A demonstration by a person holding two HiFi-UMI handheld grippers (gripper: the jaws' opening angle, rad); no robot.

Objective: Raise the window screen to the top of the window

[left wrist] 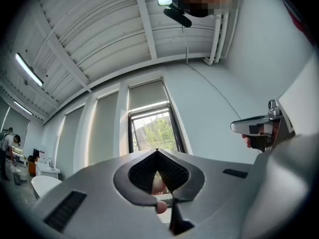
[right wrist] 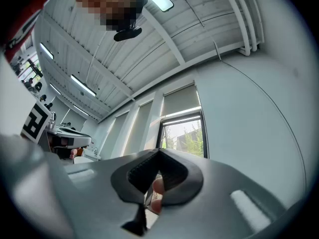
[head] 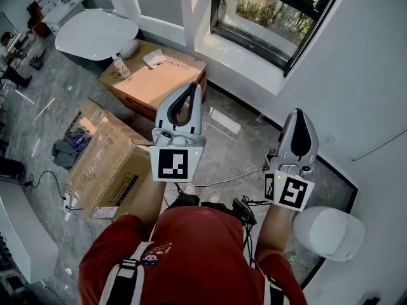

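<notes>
Both claws are held up in front of the chest, well apart from the window. The left claw [head: 191, 89] is pressed together w/ nothing pinched. The right claw [head: 301, 116] is likewise pressed together & empty. In the left gripper view the window screen [left wrist: 145, 94] is seen as a pale sheet over the upper part of the window [left wrist: 158, 131]. Its bottom bar [left wrist: 149, 107] hangs above clear glass w/ greenery behind. The screen is untouched, so the raise is judged not yet begun.

What could go wrong, as judged from here:
- The bar looks thin. If a claw is not spread before it is reached, the bar is only knocked, not gripped.
- If the bar is lifted at one end only, the sheet could be skewed & jammed.
- If the grip is lost part-way, the screen may drop back or snap up; which kind of roller it is can't be told.
- A cable [head: 219, 183] lies on the floor [head: 241, 145] right by the feet & could be caught on the step toward the wall.
- The white rounded fixture [head: 331, 232] near the right arm could be bumped.

Count:
- 2 claws
- 1 window w/ 1 screen
- 2 cardboard boxes [head: 159, 81] [head: 105, 164]
- 1 tub [head: 95, 33]
- 1 bottle [head: 119, 67] on the far box
- 1 white fixture
</notes>
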